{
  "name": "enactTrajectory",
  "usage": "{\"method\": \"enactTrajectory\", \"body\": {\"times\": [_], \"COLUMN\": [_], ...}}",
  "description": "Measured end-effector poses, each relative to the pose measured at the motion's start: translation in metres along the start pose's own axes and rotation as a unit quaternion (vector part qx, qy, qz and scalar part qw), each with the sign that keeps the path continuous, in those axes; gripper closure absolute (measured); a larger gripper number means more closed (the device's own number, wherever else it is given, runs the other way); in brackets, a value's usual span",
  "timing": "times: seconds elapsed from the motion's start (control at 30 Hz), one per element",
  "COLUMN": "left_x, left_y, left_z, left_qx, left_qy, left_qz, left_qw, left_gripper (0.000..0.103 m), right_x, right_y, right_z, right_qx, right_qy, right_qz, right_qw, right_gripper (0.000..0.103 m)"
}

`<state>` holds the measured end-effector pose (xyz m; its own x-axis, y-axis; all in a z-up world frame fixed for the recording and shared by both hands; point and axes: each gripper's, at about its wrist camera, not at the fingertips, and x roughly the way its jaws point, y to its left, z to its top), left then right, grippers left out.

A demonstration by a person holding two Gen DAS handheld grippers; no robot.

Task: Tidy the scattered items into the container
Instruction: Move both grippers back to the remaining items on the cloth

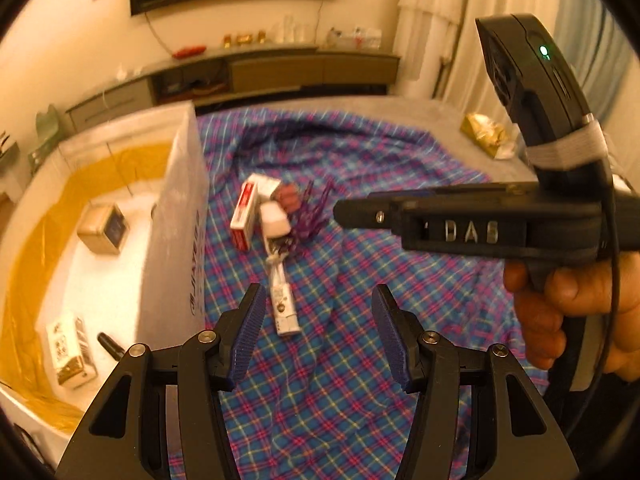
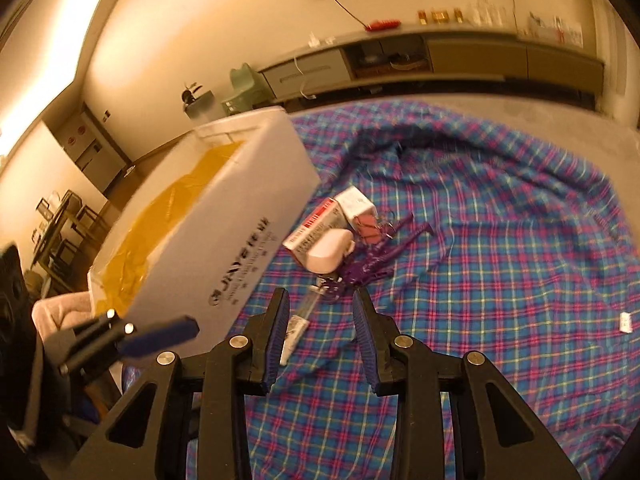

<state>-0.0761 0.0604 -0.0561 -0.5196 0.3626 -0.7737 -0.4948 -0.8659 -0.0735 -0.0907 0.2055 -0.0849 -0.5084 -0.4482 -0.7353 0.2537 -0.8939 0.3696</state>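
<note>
A white foam box (image 1: pixel 176 216) with a yellow lining stands at the left on the plaid cloth; it also shows in the right wrist view (image 2: pixel 224 216). Inside it lie a tan box (image 1: pixel 102 229), a printed white carton (image 1: pixel 70 350) and a black item (image 1: pixel 110 345). On the cloth lie a red-and-white carton (image 1: pixel 246 210), a white case (image 2: pixel 330 250), a purple plastic toy (image 2: pixel 372 260) and a long white tube (image 1: pixel 284 304). My left gripper (image 1: pixel 318 328) is open and empty above the tube. My right gripper (image 2: pixel 320 336) is open and empty just short of the pile.
The blue and pink plaid cloth (image 2: pixel 500 280) covers the surface. A small white item (image 2: pixel 625 322) lies at the cloth's right. A gold packet (image 1: pixel 484 132) lies at the far right. A low cabinet (image 2: pixel 440 60) runs along the back wall.
</note>
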Motion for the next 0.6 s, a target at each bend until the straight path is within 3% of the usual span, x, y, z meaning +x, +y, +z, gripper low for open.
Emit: {"method": "enactTrajectory", "body": {"times": [0.37, 0.6], "left_x": [0.059, 0.088], "left_y": [0.016, 0.033], "left_z": [-0.009, -0.012], "left_qx": [-0.022, -0.047], "left_qy": [0.052, 0.056], "left_qz": [0.021, 0.051], "left_qw": [0.9982, 0.996], "left_gripper": [0.045, 0.045], "right_x": [0.082, 0.104], "right_y": [-0.055, -0.051], "right_z": [0.026, 0.046], "right_qx": [0.094, 0.061], "right_qy": [0.069, 0.063], "right_qz": [-0.008, -0.014], "right_qw": [0.993, 0.996], "right_gripper": [0.068, 0.067]}}
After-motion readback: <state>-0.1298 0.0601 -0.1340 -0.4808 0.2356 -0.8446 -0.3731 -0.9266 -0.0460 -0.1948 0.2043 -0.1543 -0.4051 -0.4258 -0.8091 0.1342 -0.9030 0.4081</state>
